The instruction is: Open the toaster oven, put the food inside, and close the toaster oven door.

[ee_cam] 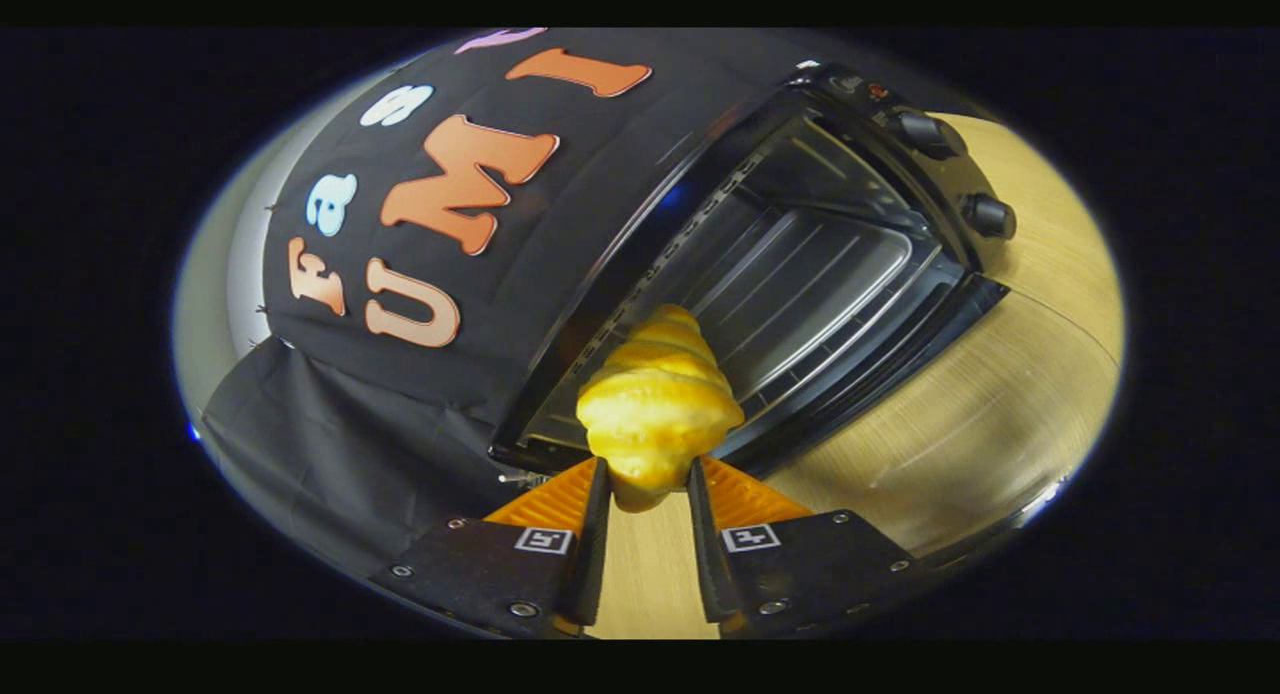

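Note:
A yellow croissant (657,404) sits between my two fingers, and my gripper (647,474) is shut on its near end. The pastry points forward at the black toaster oven (800,274), which stands just ahead. The oven looks tilted in this view because the gripper is rolled. Its cavity is open, and a wire rack (800,284) shows inside. The lowered door's edge (880,374) lies along the front of the cavity, just beyond the croissant. Two round knobs (985,214) sit on the oven's control panel.
A light wooden tabletop (980,414) lies under and beside the oven, and also below my fingers. Black cloth of the booth wall (380,414) hangs behind and to the other side of the oven.

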Available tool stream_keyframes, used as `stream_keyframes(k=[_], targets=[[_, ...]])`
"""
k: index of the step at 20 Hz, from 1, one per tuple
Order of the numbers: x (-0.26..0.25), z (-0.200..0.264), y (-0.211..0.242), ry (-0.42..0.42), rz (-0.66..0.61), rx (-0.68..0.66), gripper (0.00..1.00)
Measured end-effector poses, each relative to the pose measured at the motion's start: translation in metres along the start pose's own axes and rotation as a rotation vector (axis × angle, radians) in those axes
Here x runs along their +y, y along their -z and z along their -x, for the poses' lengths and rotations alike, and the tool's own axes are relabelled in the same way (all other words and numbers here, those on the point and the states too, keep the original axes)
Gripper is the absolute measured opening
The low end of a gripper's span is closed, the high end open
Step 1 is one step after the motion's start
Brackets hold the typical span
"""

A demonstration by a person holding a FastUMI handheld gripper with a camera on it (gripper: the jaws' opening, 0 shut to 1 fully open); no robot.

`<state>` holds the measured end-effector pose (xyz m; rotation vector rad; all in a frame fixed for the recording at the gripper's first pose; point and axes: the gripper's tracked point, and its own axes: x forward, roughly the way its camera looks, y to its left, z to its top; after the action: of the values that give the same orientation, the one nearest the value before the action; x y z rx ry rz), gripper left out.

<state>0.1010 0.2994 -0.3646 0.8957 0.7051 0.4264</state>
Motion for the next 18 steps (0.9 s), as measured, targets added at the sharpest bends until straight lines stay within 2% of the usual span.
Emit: stream_keyframes(k=[5, 10, 13, 15, 17, 18], targets=[[-0.006, -0.022, -0.014, 0.009, -0.028, -0.060, 0.40], [-0.010, -0.038, -0.020, 0.015, -0.017, -0.092, 0.46], [0.002, -0.032, -0.018, -0.015, 0.003, -0.101, 0.65], [0.000, -0.022, -0.015, 0.002, 0.036, -0.106, 0.87], [-0.003, -0.006, -0.013, 0.029, 0.072, -0.113, 0.96], [-0.005, 0.002, -0.012, 0.042, 0.093, -0.112, 0.97]])
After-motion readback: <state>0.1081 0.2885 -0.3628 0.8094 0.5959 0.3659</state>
